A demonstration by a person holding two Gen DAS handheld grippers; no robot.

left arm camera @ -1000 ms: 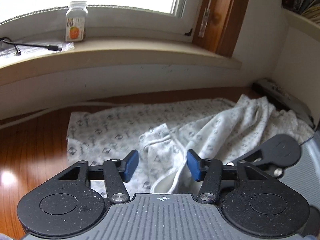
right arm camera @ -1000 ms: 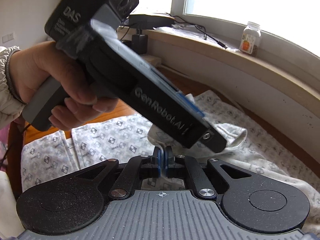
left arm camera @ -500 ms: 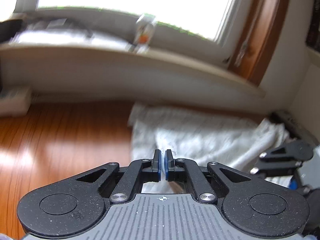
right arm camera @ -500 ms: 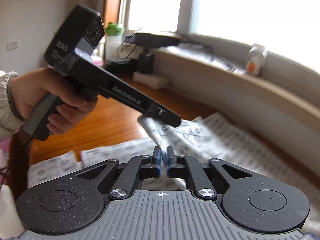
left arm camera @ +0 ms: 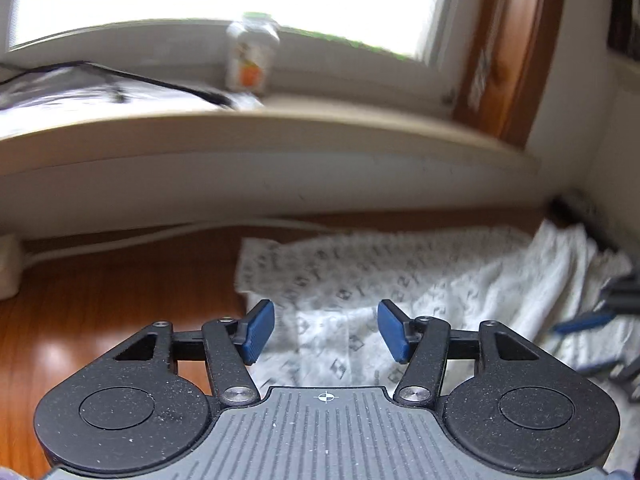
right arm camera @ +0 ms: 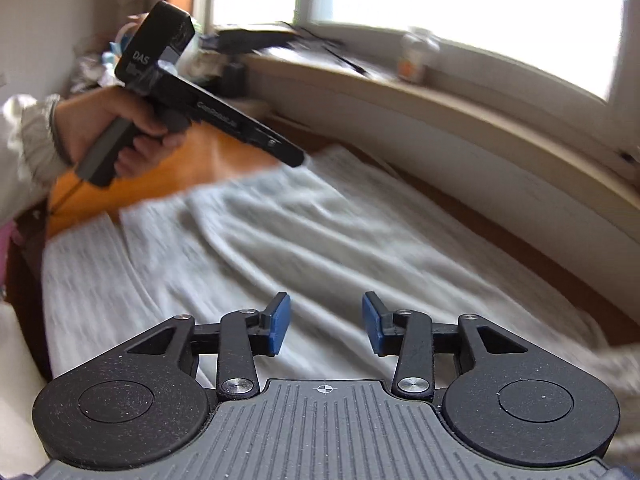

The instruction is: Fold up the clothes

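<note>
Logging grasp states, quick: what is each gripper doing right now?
Left gripper: open, holding nothing, above the patterned garment.
Right gripper: open, holding nothing, over the same garment.

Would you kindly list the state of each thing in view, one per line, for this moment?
left gripper: open, empty, above the garment.
right gripper: open, empty, above the garment.
garment: lying spread on the wooden floor, wrinkled, not held.
bottle: upright on the windowsill, blurred.
hand: wrapped round the left gripper's handle.
</note>
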